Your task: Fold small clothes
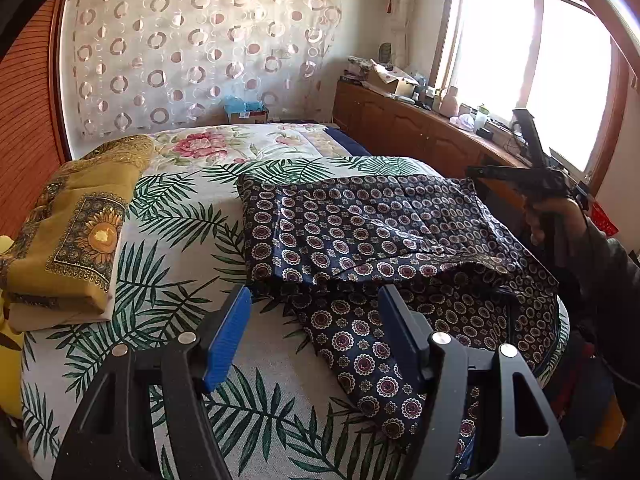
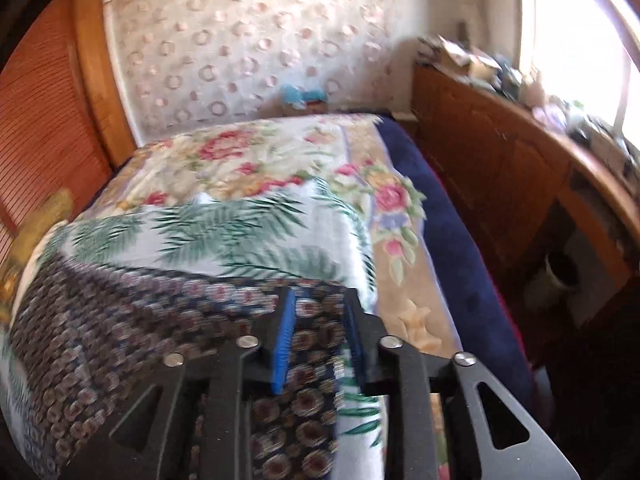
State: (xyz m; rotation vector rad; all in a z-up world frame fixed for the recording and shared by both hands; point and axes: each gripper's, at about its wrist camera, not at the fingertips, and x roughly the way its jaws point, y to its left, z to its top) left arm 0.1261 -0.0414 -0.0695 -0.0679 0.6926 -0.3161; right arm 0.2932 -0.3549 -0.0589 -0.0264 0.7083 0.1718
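Mid-fold: left hand-held gripper (image 1: pixel 314 326) gapes over the navy cloth (image 1: pixel 360 232) at lower centre, right hand-held gripper (image 2: pixel 318 334) half-open over it, grip uncertain; next, pinch an edge.

Light source: daylight from the window (image 1: pixel 532 64), to the right of both tongs.
Glare: the panes are blown out white; in the right wrist view the window (image 2: pixel 580 40) washes over the cabinet top (image 2: pixel 560 120) beside it.
Brightness: bed (image 1: pixel 260 152) evenly lit, shadows soft.
Blur: left wrist view sharp; right wrist view smeared throughout, the patterned garment (image 2: pixel 120 320) streaked.
Distortion: fisheye bending, dark corners.
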